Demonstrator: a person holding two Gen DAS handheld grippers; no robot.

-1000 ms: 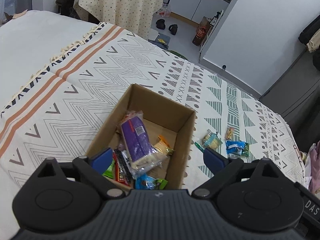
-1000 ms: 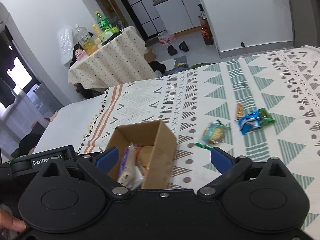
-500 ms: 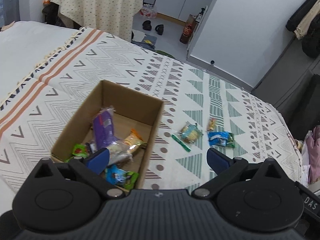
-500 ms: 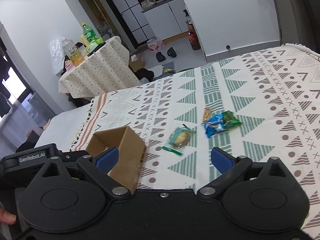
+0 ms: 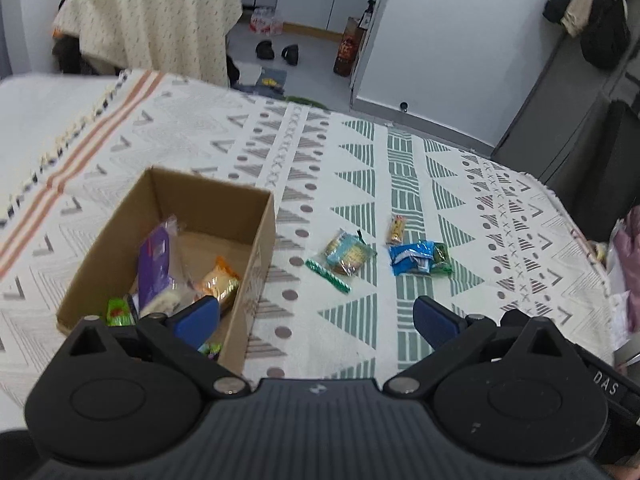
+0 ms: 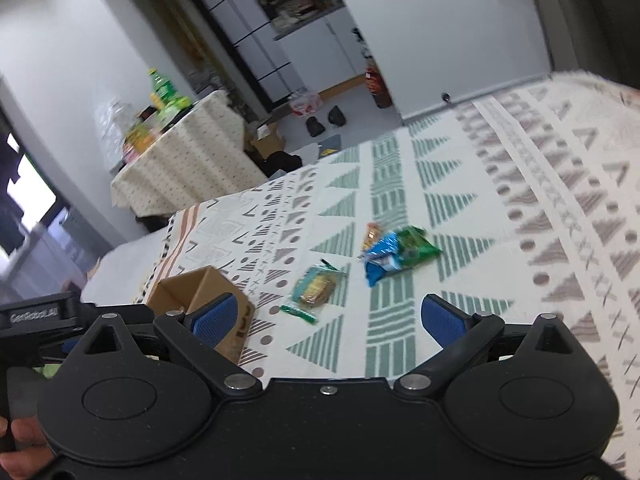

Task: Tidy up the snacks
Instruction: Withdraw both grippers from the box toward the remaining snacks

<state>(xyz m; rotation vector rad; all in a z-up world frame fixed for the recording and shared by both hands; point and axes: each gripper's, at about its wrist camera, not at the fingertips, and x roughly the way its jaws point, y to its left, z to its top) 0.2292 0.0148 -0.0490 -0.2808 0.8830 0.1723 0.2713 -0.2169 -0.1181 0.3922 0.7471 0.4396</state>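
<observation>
An open cardboard box (image 5: pixel 262 240) (image 6: pixel 200 286) sits on the patterned blanket and holds a purple packet (image 5: pixel 154 264), an orange packet (image 5: pixel 218 282) and other snacks. To its right lie a clear biscuit packet (image 5: pixel 347 255) (image 6: pixel 316 286), a green stick (image 5: pixel 328 276) (image 6: pixel 298 313), a blue packet (image 5: pixel 412 258) (image 6: pixel 382 258), a green packet (image 5: pixel 442 258) (image 6: pixel 416 244) and a small orange bar (image 5: pixel 396 229) (image 6: pixel 371 235). My left gripper (image 5: pixel 316 318) is open and empty, above the box's right wall. My right gripper (image 6: pixel 328 318) is open and empty, short of the loose snacks.
The blanket (image 5: pixel 360 184) covers a bed whose far edge (image 5: pixel 400 124) drops to the floor. A table with a dotted cloth (image 5: pixel 160 28) (image 6: pixel 188 164) stands beyond, with bottles (image 6: pixel 164 92) on it. Shoes (image 5: pixel 276 52) lie on the floor. A hand (image 6: pixel 18 456) holds the left gripper's handle.
Both grippers have swung right, away from the box toward the loose snacks. The box has slid left in both views. Both stay open and empty.
</observation>
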